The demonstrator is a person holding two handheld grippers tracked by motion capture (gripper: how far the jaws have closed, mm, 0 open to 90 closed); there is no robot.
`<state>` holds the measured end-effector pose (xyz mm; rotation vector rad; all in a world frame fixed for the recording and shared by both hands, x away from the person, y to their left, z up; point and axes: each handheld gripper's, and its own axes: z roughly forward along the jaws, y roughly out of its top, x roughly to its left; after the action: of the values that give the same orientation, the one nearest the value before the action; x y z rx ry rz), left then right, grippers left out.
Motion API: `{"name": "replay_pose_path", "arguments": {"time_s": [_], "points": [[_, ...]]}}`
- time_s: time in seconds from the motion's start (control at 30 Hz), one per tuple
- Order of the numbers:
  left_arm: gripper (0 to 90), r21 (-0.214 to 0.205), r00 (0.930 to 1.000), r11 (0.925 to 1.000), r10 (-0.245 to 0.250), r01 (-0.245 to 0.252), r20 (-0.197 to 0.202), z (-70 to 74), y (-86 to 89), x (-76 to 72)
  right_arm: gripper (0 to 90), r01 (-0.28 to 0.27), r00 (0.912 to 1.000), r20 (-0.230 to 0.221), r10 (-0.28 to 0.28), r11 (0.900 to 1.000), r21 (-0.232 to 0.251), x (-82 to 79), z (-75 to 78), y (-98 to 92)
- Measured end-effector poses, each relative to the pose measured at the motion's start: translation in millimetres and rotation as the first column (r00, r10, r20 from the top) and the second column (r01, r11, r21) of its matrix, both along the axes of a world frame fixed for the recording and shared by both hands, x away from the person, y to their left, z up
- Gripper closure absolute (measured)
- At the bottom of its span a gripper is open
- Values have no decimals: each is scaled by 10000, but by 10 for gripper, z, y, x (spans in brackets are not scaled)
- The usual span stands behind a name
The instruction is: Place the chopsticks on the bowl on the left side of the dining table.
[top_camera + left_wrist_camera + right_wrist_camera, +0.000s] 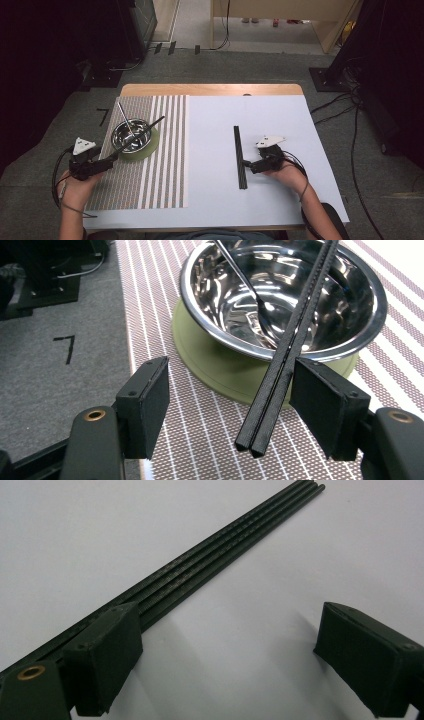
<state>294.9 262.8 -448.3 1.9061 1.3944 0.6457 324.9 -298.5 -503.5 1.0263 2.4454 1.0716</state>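
A person sits at a table (300,200) covered in white, with a striped mat (165,150) on its left half. On the mat, toward ten o'clock from the table's centre, a steel bowl (131,134) stands on a green coaster (148,150). A thin metal rod (125,118) leans inside the bowl. A pair of black chopsticks (290,345) lies slanted across the bowl's rim, its near end between the left gripper's (230,405) wide-open fingers, just beside the right-hand one; contact cannot be told. At about three o'clock from centre, a second set of black chopsticks (240,156) lies flat on the white cover. The right gripper (225,655) has its fingers spread apart, one beside these sticks
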Motion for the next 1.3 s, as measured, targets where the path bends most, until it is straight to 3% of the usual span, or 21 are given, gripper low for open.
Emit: {"name": "replay_pose_path", "arguments": {"time_s": [0.5,0.93,1.3], "points": [[332,151,9999,9997,168,-167,-23,-11,75,34,109,-18,10000,24,18,10000,9,2,-1,0],[336,-219,9984,9983,545,-542,147,-22,159,104,109,-40,10000,40,40,10000,-6,4,-1,-1],[347,-138,9943,9949,1005,-1000,350,-8,217,172,109,-16,10000,6,16,10000,-2,2,0,-1]]}}
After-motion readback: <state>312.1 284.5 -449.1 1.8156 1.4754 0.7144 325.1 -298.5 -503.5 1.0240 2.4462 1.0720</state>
